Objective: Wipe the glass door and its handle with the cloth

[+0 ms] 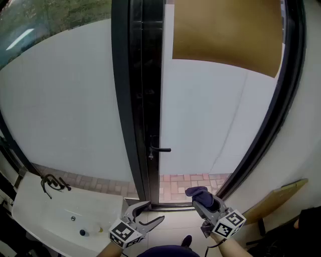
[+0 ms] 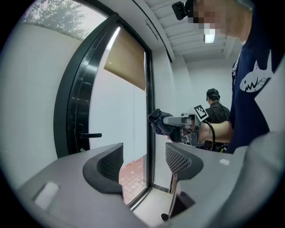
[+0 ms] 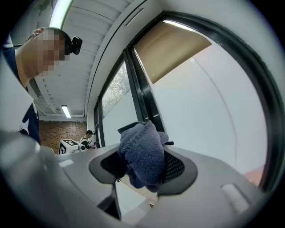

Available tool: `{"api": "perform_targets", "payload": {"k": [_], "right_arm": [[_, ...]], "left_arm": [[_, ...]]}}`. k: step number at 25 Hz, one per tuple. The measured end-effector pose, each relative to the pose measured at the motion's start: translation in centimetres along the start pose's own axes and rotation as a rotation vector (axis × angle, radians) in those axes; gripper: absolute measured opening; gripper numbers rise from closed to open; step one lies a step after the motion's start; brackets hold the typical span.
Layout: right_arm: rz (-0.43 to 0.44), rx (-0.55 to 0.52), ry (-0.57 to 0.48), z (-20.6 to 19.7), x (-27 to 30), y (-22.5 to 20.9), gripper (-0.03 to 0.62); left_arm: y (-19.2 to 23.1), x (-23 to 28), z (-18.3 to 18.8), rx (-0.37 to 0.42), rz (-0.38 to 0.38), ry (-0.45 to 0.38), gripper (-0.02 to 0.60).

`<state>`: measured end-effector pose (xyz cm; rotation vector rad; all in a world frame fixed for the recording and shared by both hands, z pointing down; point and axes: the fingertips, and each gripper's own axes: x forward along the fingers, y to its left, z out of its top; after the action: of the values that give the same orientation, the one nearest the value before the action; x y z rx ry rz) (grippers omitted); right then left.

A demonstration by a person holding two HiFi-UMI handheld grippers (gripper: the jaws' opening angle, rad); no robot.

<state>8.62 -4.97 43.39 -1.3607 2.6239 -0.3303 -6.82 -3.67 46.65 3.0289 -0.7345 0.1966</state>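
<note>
No words, brands or numbers are showing clearly enough to read. The left cube (image 1: 124, 234) and the right cube (image 1: 229, 224) are carrying black-and-white square markers, which are patterns and not letters. A white shark drawing (image 2: 254, 81) is showing on a dark shirt (image 2: 256, 44) without lettering, and a distant white box (image 3: 69, 144) is bearing a black pattern too small to read.

We show a frosted white window pane (image 1: 65, 110) filling the left, with green foliage (image 1: 50, 15) behind clear glass above it. A tan roller blind (image 1: 225, 30) hangs at upper right. Red brick paving (image 1: 185, 183) lies beyond the threshold. A white moulded basin (image 1: 45, 211) occupies the lower left corner, and a pale wooden board (image 1: 276, 198) leans on the right wall. Indoors we note a ceiling tube light (image 3: 66, 111) and a red brick back wall (image 3: 49, 133).
</note>
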Motion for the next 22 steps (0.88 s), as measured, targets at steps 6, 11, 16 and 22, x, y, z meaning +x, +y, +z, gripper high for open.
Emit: {"api": "perform_targets", "payload": {"k": [6, 11, 16, 22], "right_arm": [[0.057, -0.144, -0.022, 3.7, 4.8, -0.2, 0.218], [0.106, -0.346, -0.018, 6.9, 10.7, -0.6, 0.218], [0.16, -0.569, 0.012, 9.9, 17.7, -1.1, 0.218], [0.232, -0.845, 0.022, 11.7, 26.1, -1.0, 0.218]], "left_arm": [[0.7, 0.8, 0.7, 0.025, 0.002, -0.012, 0.296], [2.0, 1.2, 0.9, 0.02, 0.027, -0.015, 0.295], [3.3, 1.9, 1.0, 0.011, 0.066, -0.02, 0.295], [4.8, 2.6, 1.4, -0.012, 0.128, -0.029, 0.295]]}}
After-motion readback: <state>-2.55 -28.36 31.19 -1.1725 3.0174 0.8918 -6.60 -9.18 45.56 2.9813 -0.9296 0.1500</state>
